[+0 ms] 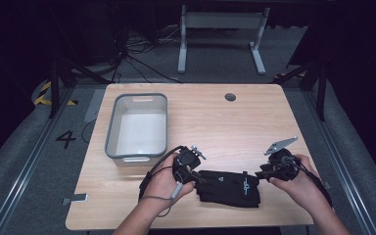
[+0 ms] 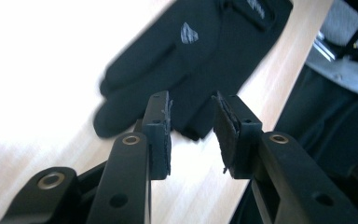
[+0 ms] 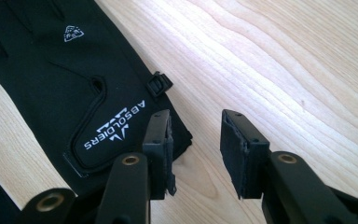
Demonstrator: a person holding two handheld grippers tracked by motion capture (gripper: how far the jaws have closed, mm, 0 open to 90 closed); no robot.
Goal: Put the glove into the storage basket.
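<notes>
You are holding the right gripper (image 3: 196,154) low over the wooden table (image 3: 284,70), its jaws standing apart with bare wood between the pads — nothing pinched. The black glove (image 3: 60,88) is lying flat at the left, its white-lettered cuff nearest you, one corner reaching just under the left jaw.

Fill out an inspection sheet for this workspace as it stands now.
Surface: light wooden table, round grommet hole near the far edge.
Job's things: black gloves lying flat at the near edge, apart from the pads.
Clutter: empty grey bin at far left; small grey object at the near left corner.
Grippers: left gripper open; right gripper open, nothing between the jaws.
Cables: one trails from each gripper.
Surroundings: dark floor, white table frame behind.
</notes>
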